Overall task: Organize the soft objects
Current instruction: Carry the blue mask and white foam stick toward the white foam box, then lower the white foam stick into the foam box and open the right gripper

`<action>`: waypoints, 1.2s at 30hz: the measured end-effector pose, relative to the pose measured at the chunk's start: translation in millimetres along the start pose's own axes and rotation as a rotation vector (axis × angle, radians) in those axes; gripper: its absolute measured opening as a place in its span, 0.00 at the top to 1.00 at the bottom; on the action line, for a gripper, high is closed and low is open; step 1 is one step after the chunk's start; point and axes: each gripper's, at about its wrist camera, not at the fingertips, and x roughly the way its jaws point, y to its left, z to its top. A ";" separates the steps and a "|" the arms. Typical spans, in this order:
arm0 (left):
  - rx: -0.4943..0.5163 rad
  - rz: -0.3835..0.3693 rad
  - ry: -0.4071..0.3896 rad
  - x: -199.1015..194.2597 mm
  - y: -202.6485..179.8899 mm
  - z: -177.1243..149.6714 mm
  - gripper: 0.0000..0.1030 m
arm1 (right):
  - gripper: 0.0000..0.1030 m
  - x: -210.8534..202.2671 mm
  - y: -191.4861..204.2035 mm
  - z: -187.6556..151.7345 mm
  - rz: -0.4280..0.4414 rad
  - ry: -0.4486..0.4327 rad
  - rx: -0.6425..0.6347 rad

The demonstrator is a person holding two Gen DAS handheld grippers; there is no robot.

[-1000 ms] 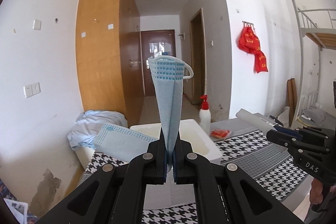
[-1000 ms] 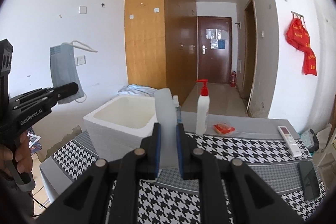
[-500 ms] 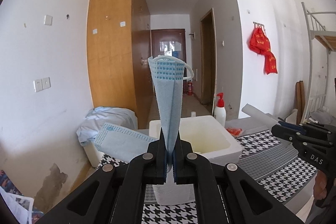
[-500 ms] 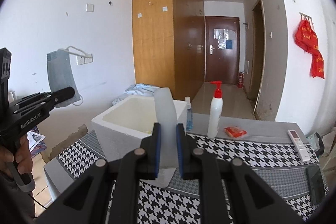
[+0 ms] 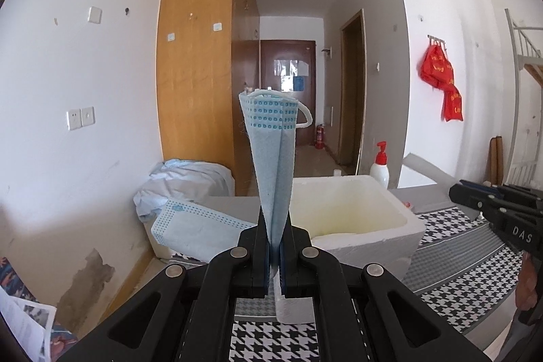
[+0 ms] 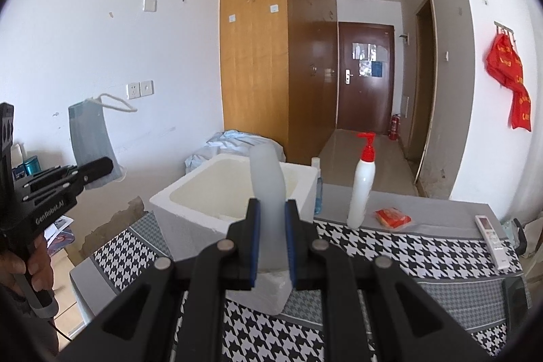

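left tongs (image 5: 275, 246): clamped tight on a folded blue face mask (image 5: 271, 158); the mask stands up out of the jaws, ear loop at the top.
right tongs (image 6: 271, 240): narrow, gripping a translucent white flexible piece (image 6: 268, 192); we can't tell what it is, and its base seems to meet the white foam slab (image 6: 268, 294) below.
second mask (image 5: 193, 226): lies flat at the near-left corner of the foam box, partly overhanging the edge.
foam box (image 5: 370, 236): open, white, looks empty inside, on the houndstooth worktop (image 6: 407, 246).
what changed: in both views the box and the far wall sit further right and a bit larger than a second ago, so we're drifting both hands sideways and closer to the box; the left hand also dips slightly. Grip on both items is unchanged.
cross-check: the right view shows the left tongs (image 6: 98, 167) with the mask hanging beyond the worktop's left edge, not yet over the box.
meaning for task: we judge this as the carry phase; the mask is secured and heading for the box.
next: bring the left tongs over the box opening, then release.
risk: the mask is light and floppy; it may catch on the box rim.
bystanders: pump bottle (image 6: 361, 189), orange packet (image 6: 392, 216), remote (image 6: 490, 241); all well clear.
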 end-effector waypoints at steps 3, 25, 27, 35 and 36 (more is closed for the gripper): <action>0.000 0.006 0.006 3.8 2.8 -3.2 0.97 | 0.84 4.7 2.8 1.7 0.006 0.004 -0.005; -0.029 0.039 0.035 20.3 20.9 -18.3 0.97 | 0.84 41.8 8.5 17.6 0.019 0.053 -0.020; -0.034 0.037 0.045 23.6 22.8 -20.7 0.97 | 0.84 45.2 9.7 18.6 0.022 0.056 -0.020; -0.043 0.042 0.056 32.1 31.9 -23.7 0.97 | 0.84 61.9 10.0 23.9 0.028 0.075 -0.002; -0.043 0.044 0.056 32.4 32.2 -24.0 0.97 | 0.84 63.5 10.4 24.4 0.029 0.077 -0.001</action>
